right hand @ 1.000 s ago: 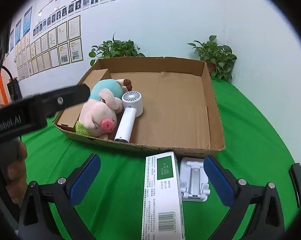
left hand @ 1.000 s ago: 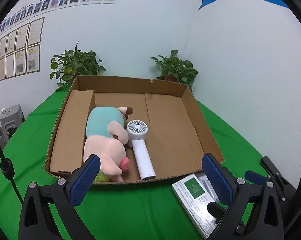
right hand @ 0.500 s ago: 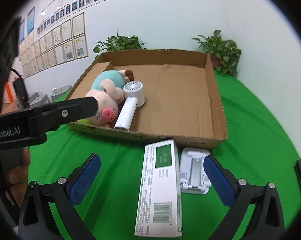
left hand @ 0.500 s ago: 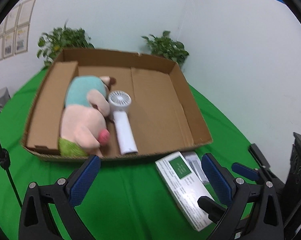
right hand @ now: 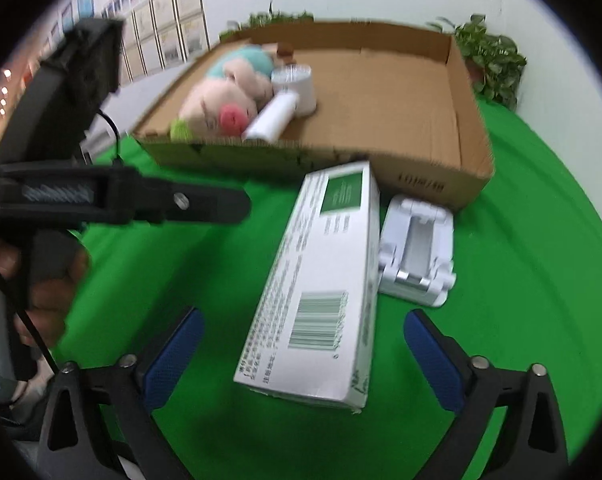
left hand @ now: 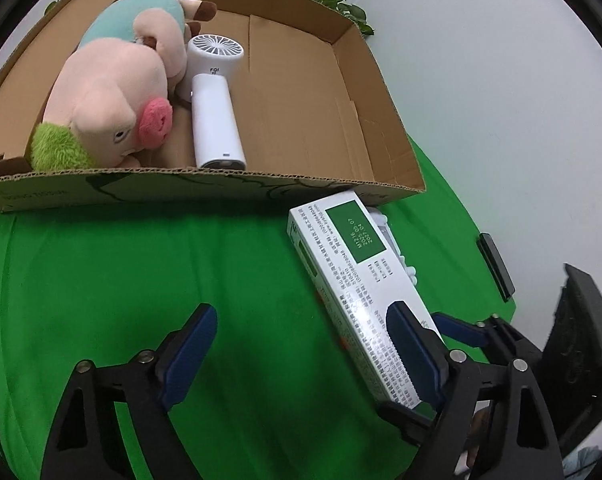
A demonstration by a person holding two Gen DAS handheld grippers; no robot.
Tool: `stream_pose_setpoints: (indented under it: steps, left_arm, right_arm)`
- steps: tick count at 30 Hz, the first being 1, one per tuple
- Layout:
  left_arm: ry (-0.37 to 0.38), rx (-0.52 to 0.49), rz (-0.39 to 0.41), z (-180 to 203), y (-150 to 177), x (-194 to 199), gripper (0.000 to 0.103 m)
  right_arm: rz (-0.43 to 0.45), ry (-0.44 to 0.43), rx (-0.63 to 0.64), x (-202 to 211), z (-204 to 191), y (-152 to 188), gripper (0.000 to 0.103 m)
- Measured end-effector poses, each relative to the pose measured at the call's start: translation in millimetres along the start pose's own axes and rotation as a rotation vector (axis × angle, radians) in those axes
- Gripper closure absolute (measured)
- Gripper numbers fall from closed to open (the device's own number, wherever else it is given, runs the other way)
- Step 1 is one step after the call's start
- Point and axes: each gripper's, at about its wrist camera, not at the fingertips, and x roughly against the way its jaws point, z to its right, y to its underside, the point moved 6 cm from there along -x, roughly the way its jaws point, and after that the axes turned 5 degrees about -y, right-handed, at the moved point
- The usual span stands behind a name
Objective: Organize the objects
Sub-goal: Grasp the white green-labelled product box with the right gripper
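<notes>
Both grippers (left (left hand: 297,354), right (right hand: 301,364)) have dropped, wide open, empty, seemingly flanking one white box (right hand: 321,276).

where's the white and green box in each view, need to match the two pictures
Left wrist: the white and green box lies right of centre on the green cloth, its near end by the right fingertip.
Right wrist: the box lies at centre, between the open fingers.
Shared landmark: the cardboard tray just behind it.
</notes>
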Motion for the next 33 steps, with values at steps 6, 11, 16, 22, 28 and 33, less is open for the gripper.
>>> stream_pose_setpoints:
  steps: [6, 11, 16, 22, 28, 33]
  left_arm:
    - [0.034, 0.033, -0.012, -16.1, 13.4, 7.5, 0.017]
    - [0.091, 0.077, -0.031, -30.6, 22.3, 8.7, 0.021]
    - [0.145, 0.125, -0.055, -39.1, 26.5, 6.2, 0.021]
    - [0.221, 0.155, -0.087, -30.8, 24.8, -6.4, 0.022]
    - [0.22, 0.157, -0.113, -30.4, 32.6, -10.0, 0.029]
    - [0.228, 0.172, -0.135, -30.0, 37.7, -11.5, 0.042]
  right_arm:
    - [-0.079, 0.068, -0.006, -18.9, -2.4, 13.3, 0.035]
    - [-0.08, -0.109, -0.064, -19.4, -26.6, 11.1, 0.036]
    - [-0.043, -0.185, -0.028, -12.2, -46.2, 6.7, 0.018]
    - [-0.07, -0.103, 0.095, -6.5, -57.3, 15.2, 0.02]
    - [-0.107, -0.117, 0.086, -10.2, -62.0, 24.8, 0.036]
    - [-0.106, -0.318, -0.12, -2.0, -51.6, 27.6, 0.038]
